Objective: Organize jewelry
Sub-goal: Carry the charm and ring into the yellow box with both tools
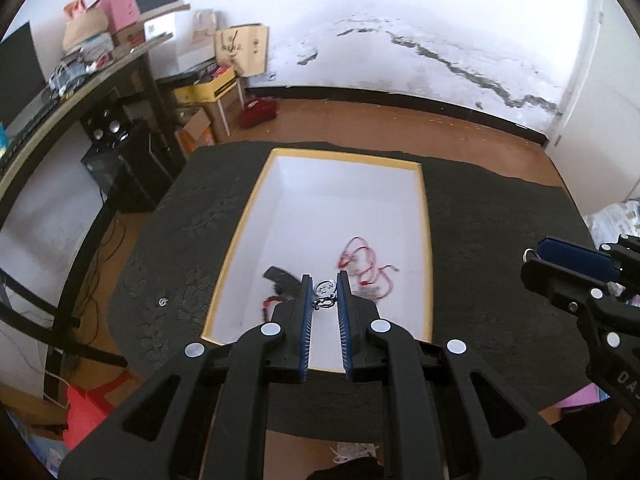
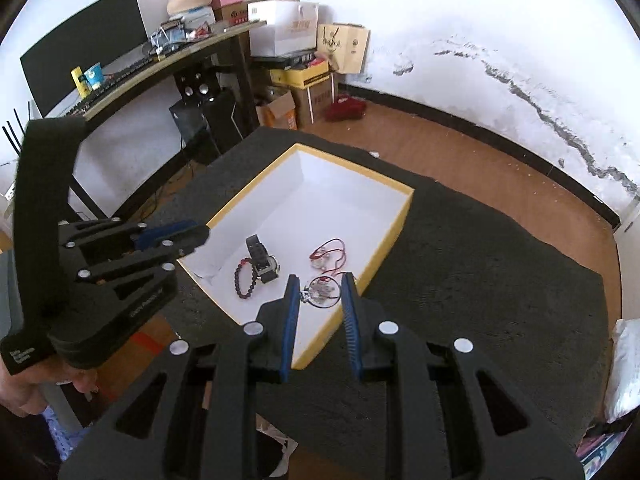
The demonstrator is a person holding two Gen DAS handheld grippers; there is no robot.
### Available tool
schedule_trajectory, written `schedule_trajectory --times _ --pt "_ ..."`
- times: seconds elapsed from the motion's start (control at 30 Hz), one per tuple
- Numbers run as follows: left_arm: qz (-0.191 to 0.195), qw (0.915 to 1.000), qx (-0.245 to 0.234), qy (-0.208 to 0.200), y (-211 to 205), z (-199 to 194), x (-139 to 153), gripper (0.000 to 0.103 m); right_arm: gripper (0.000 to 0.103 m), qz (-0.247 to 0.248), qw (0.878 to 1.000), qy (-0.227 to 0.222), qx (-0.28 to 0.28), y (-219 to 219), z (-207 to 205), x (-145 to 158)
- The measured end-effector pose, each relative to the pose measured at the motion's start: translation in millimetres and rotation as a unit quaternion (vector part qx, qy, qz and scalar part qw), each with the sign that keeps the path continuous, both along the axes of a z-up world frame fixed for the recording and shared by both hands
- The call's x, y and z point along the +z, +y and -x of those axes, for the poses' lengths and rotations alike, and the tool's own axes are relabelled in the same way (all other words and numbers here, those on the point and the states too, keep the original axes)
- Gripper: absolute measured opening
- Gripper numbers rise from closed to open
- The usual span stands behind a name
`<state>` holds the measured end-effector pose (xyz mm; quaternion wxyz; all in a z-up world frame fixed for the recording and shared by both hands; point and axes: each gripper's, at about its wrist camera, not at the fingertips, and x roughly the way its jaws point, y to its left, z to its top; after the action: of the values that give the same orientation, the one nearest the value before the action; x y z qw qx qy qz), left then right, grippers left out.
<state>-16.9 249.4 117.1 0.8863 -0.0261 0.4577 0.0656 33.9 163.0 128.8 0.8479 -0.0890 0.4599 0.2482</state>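
Note:
A white box with a yellow rim [image 1: 427,240] [image 2: 394,220] lies open on a dark cloth. Inside lie a black watch [image 2: 262,260], a dark red bead bracelet [image 2: 243,280] and a red cord necklace [image 2: 330,254] [image 1: 360,260]. Above the box's near end, my left gripper [image 1: 324,280] is shut on a round silver pendant [image 1: 325,290]. My right gripper [image 2: 321,280] is shut on a thin hoop with small charms [image 2: 322,292], over the box's near right corner. Each gripper also shows in the other's view: the right gripper [image 1: 530,260] at the right, the left gripper [image 2: 202,232] at the left.
A small silver ring [image 1: 162,301] lies on the dark cloth [image 1: 480,240] left of the box. Beyond the table is wooden floor [image 2: 460,152]. A cluttered desk with a monitor [image 2: 84,40], cardboard boxes and bags [image 2: 288,80] stands at the back left. A hand [image 2: 24,392] holds the left gripper.

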Motion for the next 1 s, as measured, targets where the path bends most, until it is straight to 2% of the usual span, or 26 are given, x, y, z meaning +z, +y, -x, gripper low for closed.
schedule_trajectory --times 0.27,0.57,0.8,1.0 --pt "0.031 0.9987 0.028 0.031 47 -24 -53 0.012 0.022 0.015 0.999 0.04 -0.004 34 -36 -55" --pt "0.038 0.9967 0.041 0.058 72 -56 -111 0.012 0.022 0.045 0.996 0.072 -0.007 65 -81 -119" --pt "0.045 0.9956 0.04 0.071 77 -75 -136 0.012 0.022 0.061 0.994 0.089 -0.008 77 -103 -156" --pt "0.04 0.9957 0.036 0.075 79 -79 -147 0.012 0.022 0.068 0.994 0.091 -0.011 79 -111 -168"
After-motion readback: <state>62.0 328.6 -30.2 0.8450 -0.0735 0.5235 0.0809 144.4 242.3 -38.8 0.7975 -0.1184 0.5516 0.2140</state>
